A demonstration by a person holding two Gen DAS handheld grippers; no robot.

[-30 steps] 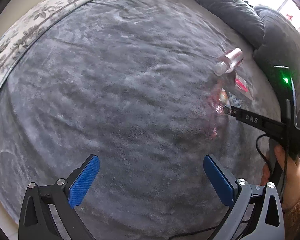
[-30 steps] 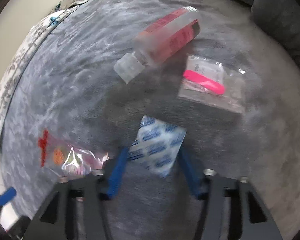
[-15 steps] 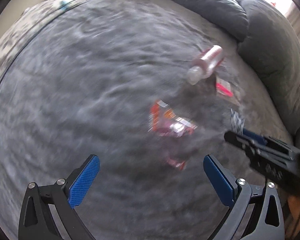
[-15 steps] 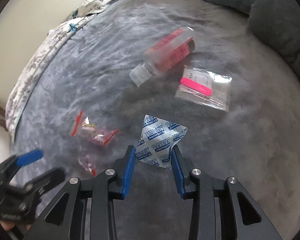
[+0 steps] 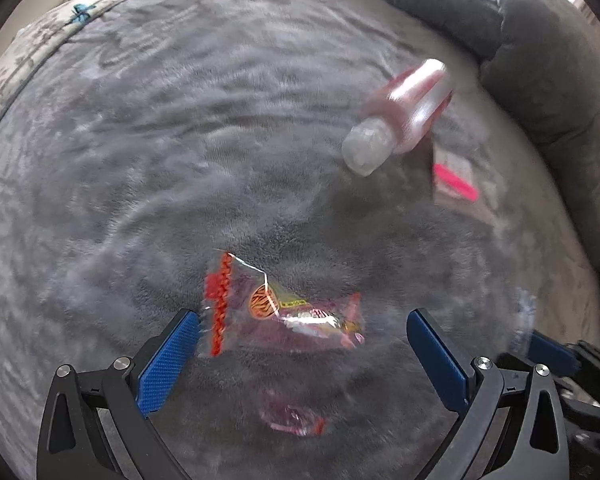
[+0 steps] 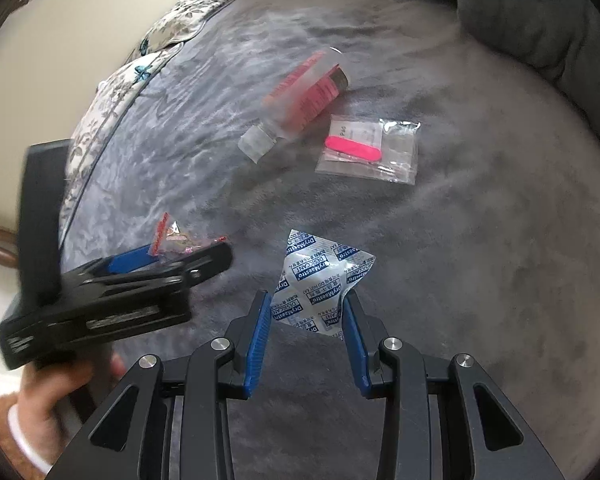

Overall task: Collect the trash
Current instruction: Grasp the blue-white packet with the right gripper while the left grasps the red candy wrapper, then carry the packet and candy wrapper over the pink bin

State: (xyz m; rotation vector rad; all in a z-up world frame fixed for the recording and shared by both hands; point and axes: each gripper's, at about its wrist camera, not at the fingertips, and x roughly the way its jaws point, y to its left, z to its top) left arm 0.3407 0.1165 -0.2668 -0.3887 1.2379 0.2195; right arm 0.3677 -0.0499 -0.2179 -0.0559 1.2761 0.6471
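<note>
Desiccant packet point(image 6: 320, 280) pinched in right gripper point(image 6: 306, 320); left gripper point(image 5: 300, 344) spread wide over candy wrapper point(image 5: 276, 308), contact unclear.

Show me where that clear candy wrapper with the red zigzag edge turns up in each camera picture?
Left wrist view: the candy wrapper lies low in the middle, between the wide-open blue fingers.
Right wrist view: the candy wrapper sits at middle left, partly hidden behind the other gripper's blue finger.
Shared landmark: the pink-labelled bottle lying on the grey blanket, beyond the wrapper in both.
</note>
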